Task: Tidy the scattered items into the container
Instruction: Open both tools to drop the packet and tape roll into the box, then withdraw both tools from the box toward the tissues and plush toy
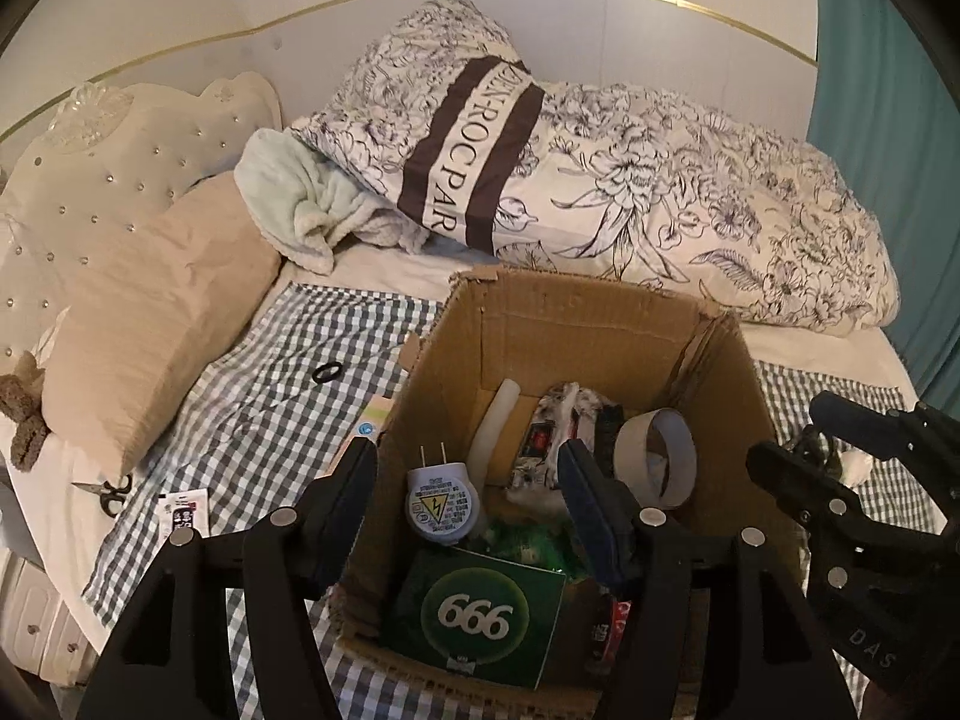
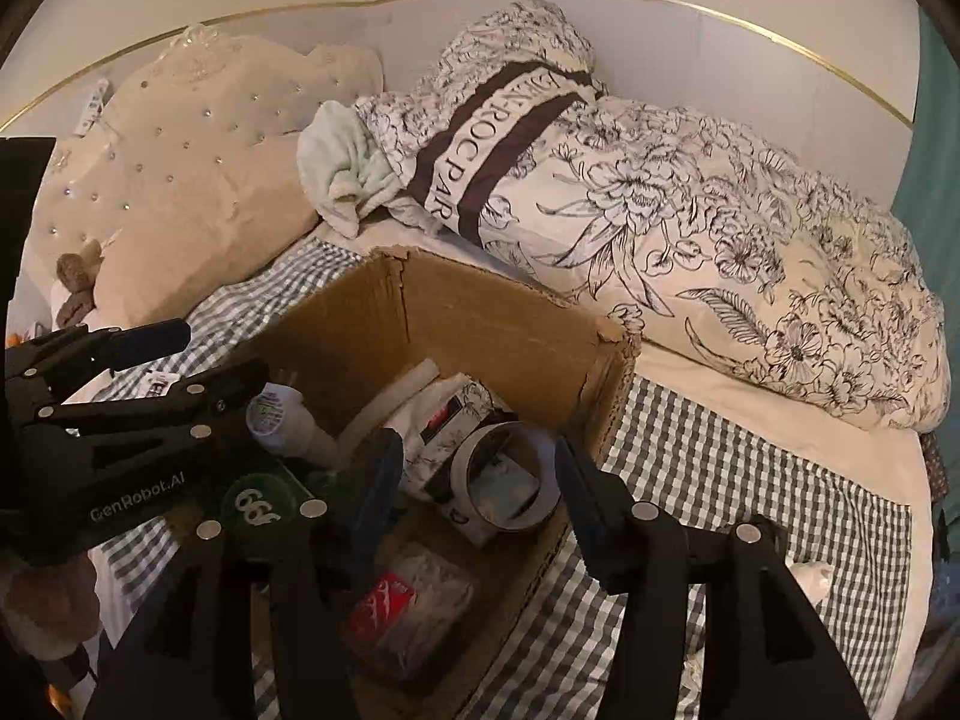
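An open cardboard box [image 1: 576, 306] [image 2: 480, 324] sits on the checked sheet of a bed. Inside lie a white plug adapter [image 1: 444, 501] [image 2: 282, 423], a green "666" packet [image 1: 480, 615] [image 2: 258, 501], a tape ring [image 1: 657, 459] [image 2: 510, 477], a white tube [image 1: 495, 429], a floral packet [image 1: 555, 435] and a red-labelled pack [image 2: 408, 612]. My left gripper [image 1: 468, 492] is open and empty above the box. My right gripper [image 2: 474, 486] is open and empty over the box's right side; it also shows in the left wrist view [image 1: 798, 456].
On the sheet left of the box lie a black hair ring [image 1: 327, 372], small scissors [image 1: 108, 492], a sachet [image 1: 183, 513] and a card [image 1: 369, 420]. A beige pillow [image 1: 156, 348], a floral duvet [image 1: 690, 204] and a mint blanket [image 1: 300, 204] lie behind.
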Demonstrator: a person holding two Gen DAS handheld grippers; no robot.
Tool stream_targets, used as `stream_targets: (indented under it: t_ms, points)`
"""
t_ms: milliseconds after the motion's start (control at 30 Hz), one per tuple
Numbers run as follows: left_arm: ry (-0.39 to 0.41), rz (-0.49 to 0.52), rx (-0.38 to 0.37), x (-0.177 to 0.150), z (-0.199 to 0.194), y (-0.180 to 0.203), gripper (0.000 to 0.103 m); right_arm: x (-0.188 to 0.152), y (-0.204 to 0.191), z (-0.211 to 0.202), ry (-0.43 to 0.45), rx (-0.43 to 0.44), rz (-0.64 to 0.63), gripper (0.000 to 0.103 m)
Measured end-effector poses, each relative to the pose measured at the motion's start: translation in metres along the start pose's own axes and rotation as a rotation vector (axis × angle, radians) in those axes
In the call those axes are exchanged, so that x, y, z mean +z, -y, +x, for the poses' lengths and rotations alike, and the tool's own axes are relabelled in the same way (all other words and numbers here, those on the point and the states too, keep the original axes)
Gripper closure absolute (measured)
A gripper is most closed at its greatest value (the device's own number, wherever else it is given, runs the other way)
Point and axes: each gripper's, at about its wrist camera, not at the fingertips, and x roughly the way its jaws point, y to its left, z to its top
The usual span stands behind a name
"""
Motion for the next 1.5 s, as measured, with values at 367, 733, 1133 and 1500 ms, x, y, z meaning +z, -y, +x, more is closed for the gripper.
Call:
stream_targets:
  t_ms: [367, 733, 1133, 1500]
  points:
    - [0.076, -0.014, -0.005, 0.005, -0.055, 0.006, 0.032, -0.003, 0.005, -0.064, 0.084, -0.03, 0.015, 0.045]
    - [0.165, -0.014, -0.029, 0.005, -0.112, 0.033, 0.013, -0.021, 0.035, -0.134, 0.174, -0.07, 0.063, 0.019]
    - [0.265, -0.053, -0.07, -0.005, -0.163, 0.061, 0.0, -0.057, 0.075, -0.195, 0.234, -0.161, 0.119, 0.0]
    - [0.267, -0.013, -0.104, -0.018, -0.179, 0.1, 0.0, -0.087, 0.123, -0.228, 0.237, -0.196, 0.219, 0.0]
